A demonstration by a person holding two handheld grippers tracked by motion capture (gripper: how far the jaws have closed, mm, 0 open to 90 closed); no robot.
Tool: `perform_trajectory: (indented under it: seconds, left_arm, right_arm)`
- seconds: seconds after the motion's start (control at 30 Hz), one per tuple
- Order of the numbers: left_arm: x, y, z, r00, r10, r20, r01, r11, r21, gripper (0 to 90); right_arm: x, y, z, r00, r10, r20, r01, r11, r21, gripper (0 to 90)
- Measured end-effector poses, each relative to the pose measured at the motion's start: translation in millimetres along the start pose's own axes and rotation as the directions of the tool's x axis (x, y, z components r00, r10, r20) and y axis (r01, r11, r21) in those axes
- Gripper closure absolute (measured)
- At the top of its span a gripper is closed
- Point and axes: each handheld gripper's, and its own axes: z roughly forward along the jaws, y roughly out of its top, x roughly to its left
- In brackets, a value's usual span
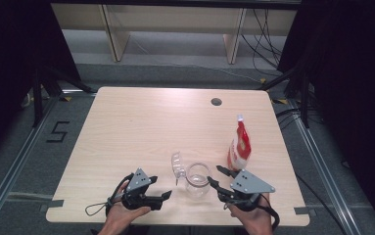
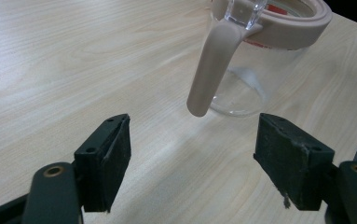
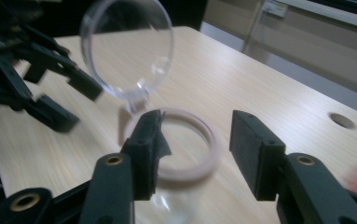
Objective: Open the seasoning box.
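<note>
**Jar opened, pouch not yet handled**

Stood near the front edge of the surface [image 1: 126, 122]: glass jar [image 1: 197, 180], hinged lid [image 1: 176, 165] already flipped up. Left gripper [image 1: 161, 197] just left of it, jaws wide, empty. Right gripper [image 1: 215, 178] beside the rim, jaws half apart, gripping nothing. Red pouch [image 1: 239, 145] upright just beyond, untouched; filling judged still ahead.

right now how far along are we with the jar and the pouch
Done: the glass jar stands with its clear lid flipped open on the hinge. In hand: nothing; the right gripper has open jaws beside the jar's rim, and the left gripper is open, short of the jar. Left, probably: the red pouch stands untouched behind the jar.
</note>
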Motion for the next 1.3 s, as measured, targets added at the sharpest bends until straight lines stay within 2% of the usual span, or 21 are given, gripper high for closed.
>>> perform_trajectory:
  seconds: [0.07,0.13,0.2,0.27,0.33,0.4,0.43,0.47,0.57,0.6,0.63,0.67,0.7,0.73,0.83,0.97,1.03,1.2,1.23,1.27,1.3]
  left_arm:
    - [-0.4,0.3,-0.2,1.0,0.001,-0.008,-0.001,1.0,-0.004,26.6]
    - [0.2,0.6,0.9,1.0,-0.007,-0.005,0.007,0.9999,-0.007,26.6]
    - [-0.4,0.0,1.1,0.9997,-0.024,-0.008,0.024,0.9997,0.0,26.6]
    - [-0.2,0.3,1.0,0.9999,-0.011,-0.006,0.011,0.9999,-0.002,26.5]
    - [0.5,0.3,1.5,1.0,-0.001,-0.005,0.001,1.0,0.001,26.5]
    - [0.3,-0.4,1.9,0.9999,-0.013,-0.009,0.013,0.9999,0.004,25.9]
    - [-0.1,-0.5,2.3,0.9997,-0.023,-0.01,0.023,0.9997,0.002,25.8]
    - [0.6,0.1,2.2,0.9998,-0.009,-0.016,0.009,0.9999,0.007,25.7]
    - [-0.5,-1.2,3.1,0.9994,-0.032,-0.011,0.032,0.9995,0.006,25.3]
    - [-0.7,-0.8,3.2,0.9994,-0.032,-0.01,0.032,0.9995,0.006,25.2]
    - [-0.1,-0.4,3.4,0.9997,-0.025,-0.009,0.025,0.9997,0.01,25.2]
    - [-0.3,-0.5,3.6,0.9996,-0.026,-0.012,0.026,0.9996,0.011,25.1]
    - [-0.5,-0.6,4.0,0.9995,-0.029,-0.009,0.03,0.9995,0.011,25.0]
    - [-0.9,-0.9,4.1,0.9995,-0.032,-0.009,0.032,0.9995,0.008,24.7]
    - [0.6,0.1,3.5,0.9999,-0.009,-0.006,0.009,0.9998,0.018,24.6]
    - [-0.6,-0.4,3.4,0.9995,-0.032,-0.008,0.032,0.9993,0.021,24.1]
    - [-0.1,-0.4,3.5,0.9995,-0.029,-0.009,0.029,0.9993,0.023,24.1]
    - [-1.2,-1.1,4.9,0.9994,-0.035,-0.006,0.035,0.9992,0.017,24.0]
    - [-1.3,-1.1,4.7,0.9994,-0.034,-0.006,0.035,0.9992,0.02,24.0]
    - [-1.5,-1.0,4.5,0.9994,-0.034,-0.005,0.034,0.9992,0.021,24.0]
    - [-1.6,-1.1,4.7,0.9994,-0.035,-0.003,0.036,0.9993,0.013,24.0]
  right_arm:
    - [-6.9,-8.6,-12.5,0.9992,0.015,0.038,-0.015,1.0,0.0,50.5]
    - [-12.2,-17.6,-20.3,0.9962,0.068,0.054,-0.069,0.998,0.008,46.8]
    - [-15.2,-21.0,-23.3,0.9945,0.07,0.077,-0.071,0.997,0.012,46.5]
    - [-21.4,-28.5,-27.7,0.9905,0.086,0.108,-0.088,0.996,0.015,44.5]
    - [-22.4,-33.2,-31.0,0.9808,0.155,0.119,-0.16,0.987,0.035,42.2]
    - [-27.8,-39.1,-31.4,0.9786,0.156,0.135,-0.162,0.986,0.035,40.0]
    - [-26.6,-41.3,-32.6,0.9703,0.186,0.155,-0.195,0.98,0.046,39.8]
    - [-30.3,-43.0,-31.8,0.9742,0.168,0.151,-0.176,0.983,0.043,38.8]
    - [-35.8,-48.7,-30.1,0.9622,0.195,0.19,-0.204,0.979,0.027,35.2]
    - [-38.8,-50.7,-29.5,0.9587,0.186,0.215,-0.194,0.981,0.017,33.7]
    - [-40.4,-52.0,-28.6,0.9541,0.204,0.219,-0.212,0.977,0.011,32.7]
    - [-39.4,-52.9,-28.3,0.944,0.231,0.235,-0.242,0.97,0.015,32.6]
    - [-42.6,-54.3,-26.9,0.9472,0.214,0.239,-0.223,0.975,0.011,32.1]
    - [-45.1,-57.1,-24.4,0.9371,0.229,0.264,-0.238,0.971,0.003,30.2]
    - [-49.4,-59.2,-21.7,0.9356,0.229,0.269,-0.234,0.972,-0.013,29.0]
    - [-52.6,-61.6,-14.2,0.9248,0.247,0.289,-0.249,0.968,-0.031,25.2]
    - [-52.5,-61.2,-14.4,0.9248,0.244,0.292,-0.25,0.968,-0.015,23.6]
    - [-53.1,-63.6,-9.0,0.91,0.257,0.325,-0.251,0.966,-0.06,16.1]
    - [-52.5,-64.4,-7.0,0.903,0.27,0.334,-0.256,0.963,-0.087,15.8]
    - [-53.2,-64.5,-6.1,0.909,0.252,0.332,-0.241,0.968,-0.076,15.7]
    - [-53.4,-65.1,-3.8,0.9063,0.255,0.337,-0.239,0.967,-0.09,15.7]
